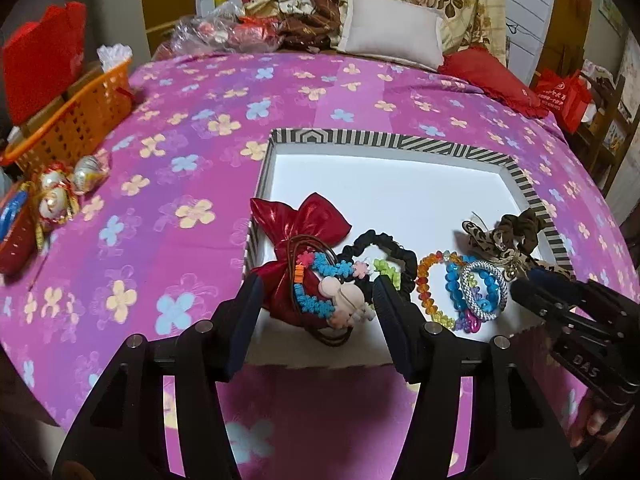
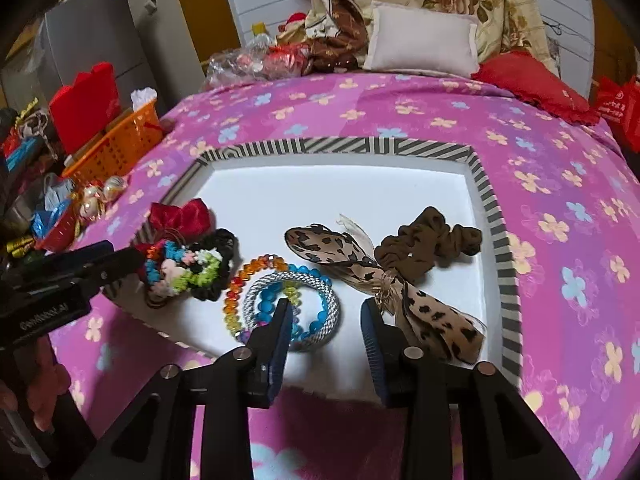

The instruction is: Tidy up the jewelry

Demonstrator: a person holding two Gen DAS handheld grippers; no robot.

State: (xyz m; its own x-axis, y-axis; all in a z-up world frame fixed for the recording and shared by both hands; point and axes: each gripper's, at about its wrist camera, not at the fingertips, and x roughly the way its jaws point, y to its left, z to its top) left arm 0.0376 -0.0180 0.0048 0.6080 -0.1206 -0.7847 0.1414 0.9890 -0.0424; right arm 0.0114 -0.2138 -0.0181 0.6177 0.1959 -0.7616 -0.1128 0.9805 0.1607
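A white tray with a striped rim (image 1: 384, 138) (image 2: 344, 146) lies on the bed. In it are a red pouch (image 1: 296, 232) with a colourful flower bracelet (image 1: 324, 268), a black scrunchie (image 1: 400, 256), an orange bead bracelet (image 1: 424, 280), a silver bangle (image 2: 332, 312) over blue beads (image 1: 454, 284), a leopard bow (image 2: 348, 252) and a brown scrunchie (image 2: 432, 236). My left gripper (image 1: 316, 300) is open around the pouch and flower bracelet. My right gripper (image 2: 324, 320) is open over the bangle's right side, beside the bow.
The pink flowered bedspread (image 1: 200, 120) surrounds the tray. An orange basket (image 1: 76, 120) and wrapped ornaments (image 1: 60, 196) sit at the left. A white pillow (image 1: 392, 32) and a red cushion (image 1: 492, 76) lie at the back.
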